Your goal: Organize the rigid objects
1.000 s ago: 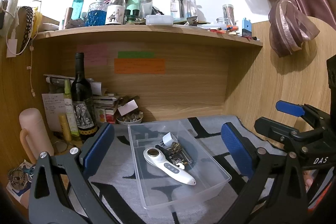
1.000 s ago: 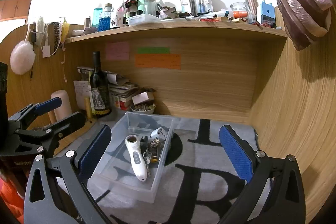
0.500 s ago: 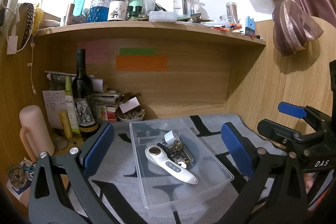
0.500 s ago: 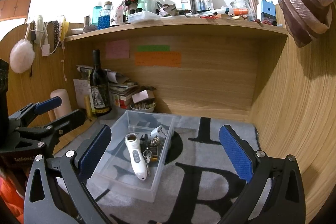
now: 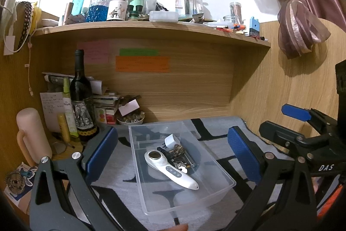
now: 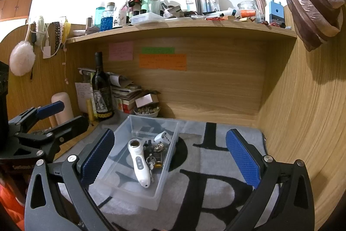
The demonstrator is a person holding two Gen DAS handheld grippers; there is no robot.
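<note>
A clear plastic bin (image 5: 218,194) sits on the grey lettered mat (image 6: 216,192); it also shows in the right wrist view (image 6: 166,168). In it lie a white handheld device (image 5: 170,170) (image 6: 139,162), a white plug adapter (image 5: 172,140) (image 6: 162,137) and a bunch of keys (image 5: 180,156) (image 6: 154,156). My left gripper (image 5: 172,156) is open and empty, held above the bin. My right gripper (image 6: 170,159) is open and empty, above the bin's right side and the mat.
A dark wine bottle (image 5: 82,99), a pink cylinder (image 5: 32,133), stacked books (image 5: 106,107) and a bowl of small stones (image 5: 130,119) stand at the back left. A cluttered shelf (image 5: 151,25) hangs above. Wooden walls (image 6: 302,122) close the back and right.
Both grippers have drifted slightly back and up; the bin sits a little lower in both views. Nothing was picked up or let go.
</note>
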